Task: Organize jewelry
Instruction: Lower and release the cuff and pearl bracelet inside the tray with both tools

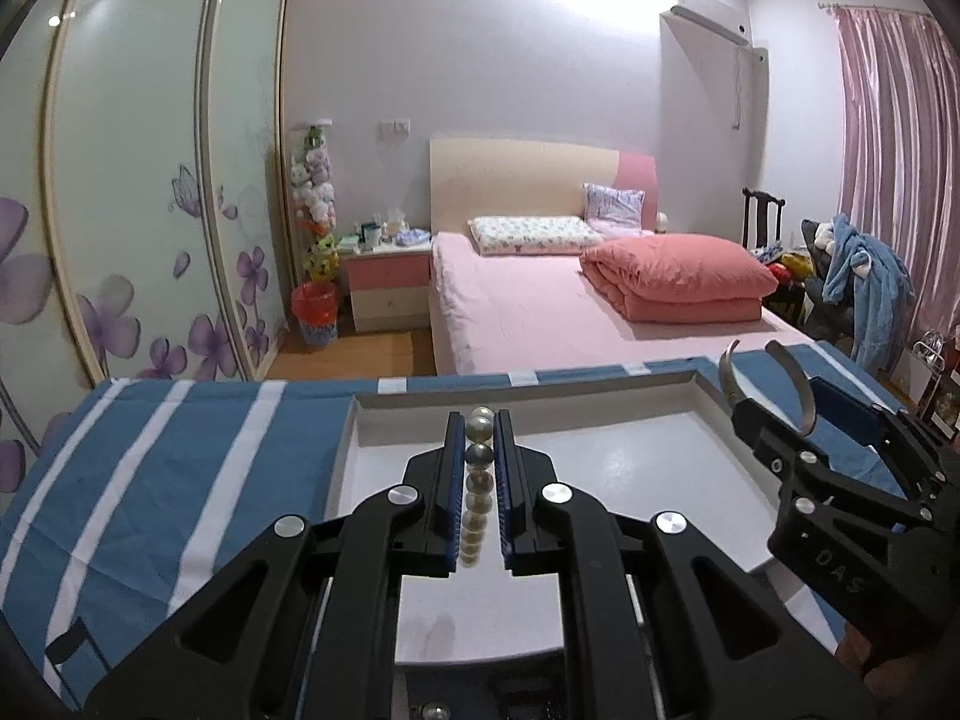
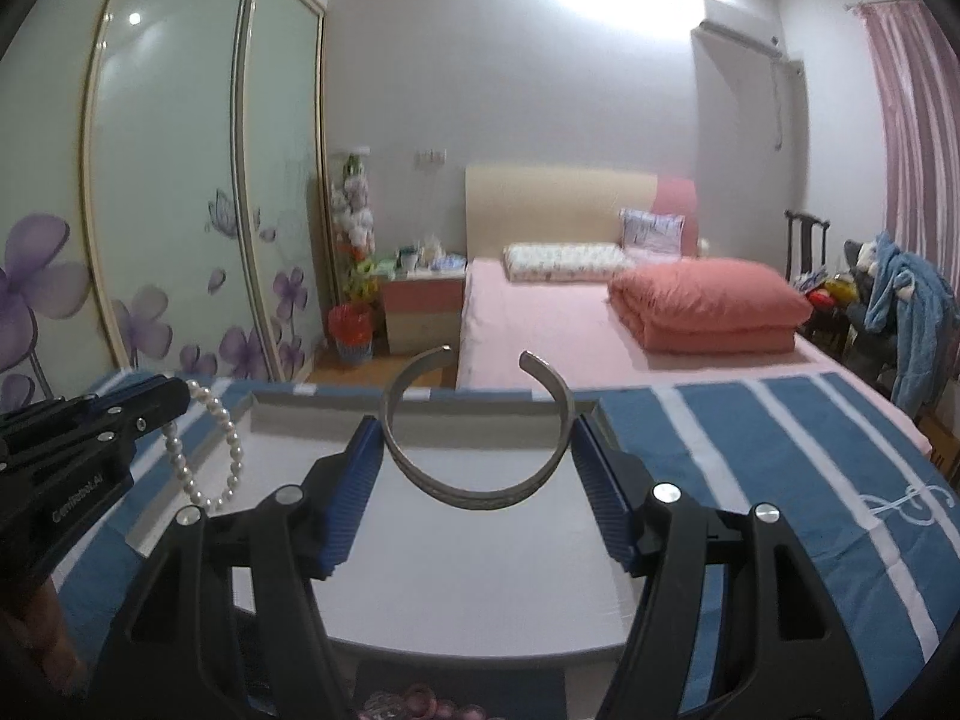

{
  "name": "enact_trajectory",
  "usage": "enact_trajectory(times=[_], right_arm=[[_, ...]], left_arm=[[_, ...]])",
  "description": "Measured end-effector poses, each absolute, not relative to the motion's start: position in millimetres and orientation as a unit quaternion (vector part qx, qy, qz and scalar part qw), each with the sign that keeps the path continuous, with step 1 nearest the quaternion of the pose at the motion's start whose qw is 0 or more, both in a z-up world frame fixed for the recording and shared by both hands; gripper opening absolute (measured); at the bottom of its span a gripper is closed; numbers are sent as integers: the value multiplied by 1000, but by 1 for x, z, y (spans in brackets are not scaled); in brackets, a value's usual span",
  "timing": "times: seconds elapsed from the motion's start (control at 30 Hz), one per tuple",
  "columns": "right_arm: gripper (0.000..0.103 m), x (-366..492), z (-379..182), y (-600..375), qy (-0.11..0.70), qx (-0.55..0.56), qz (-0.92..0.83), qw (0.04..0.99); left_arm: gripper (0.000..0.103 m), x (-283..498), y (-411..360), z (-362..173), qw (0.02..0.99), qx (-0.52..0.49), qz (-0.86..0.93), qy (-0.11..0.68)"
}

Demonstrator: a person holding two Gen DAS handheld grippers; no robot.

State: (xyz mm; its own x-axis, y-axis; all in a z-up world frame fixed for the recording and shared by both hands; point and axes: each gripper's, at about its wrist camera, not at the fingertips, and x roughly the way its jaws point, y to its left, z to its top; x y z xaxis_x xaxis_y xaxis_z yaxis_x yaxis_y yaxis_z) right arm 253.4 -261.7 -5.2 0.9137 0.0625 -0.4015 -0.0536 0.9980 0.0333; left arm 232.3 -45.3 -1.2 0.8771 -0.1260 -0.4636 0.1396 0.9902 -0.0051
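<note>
In the left wrist view, my left gripper (image 1: 478, 420) is shut on a pearl bracelet (image 1: 478, 480); the beads run in a line between its blue pads. It hangs over a white tray (image 1: 600, 384). At the right, my right gripper (image 1: 780, 414) holds a silver open cuff bangle (image 1: 801, 384) over the tray's far right corner. The right wrist view shows the bangle (image 2: 480, 495) pressed between the blue pads of my right gripper (image 2: 477, 426), its gap facing away. To the left, the pearl bracelet (image 2: 234, 444) dangles as a loop from my left gripper (image 2: 180, 396), above the tray's (image 2: 480, 570) left rim.
The tray lies on a blue cloth with white stripes (image 2: 750, 450). Some pinkish jewelry (image 2: 414, 708) shows at the bottom edge of the right wrist view. Beyond the table stand a pink bed (image 1: 540, 312), a floral wardrobe (image 1: 150, 210) and a chair with clothes (image 1: 858, 276).
</note>
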Motion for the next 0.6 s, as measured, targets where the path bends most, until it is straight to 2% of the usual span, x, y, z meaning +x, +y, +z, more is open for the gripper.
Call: enact_trajectory(times=[0.43,0.6], right_arm=[[64,307,-52,-256,331,19,47,942],[75,309,-57,-256,340,22,46,939]], left_arm=[[10,257,-51,-27,950,12,-84,299],[11,265,-45,-30,945,2,-85,316]])
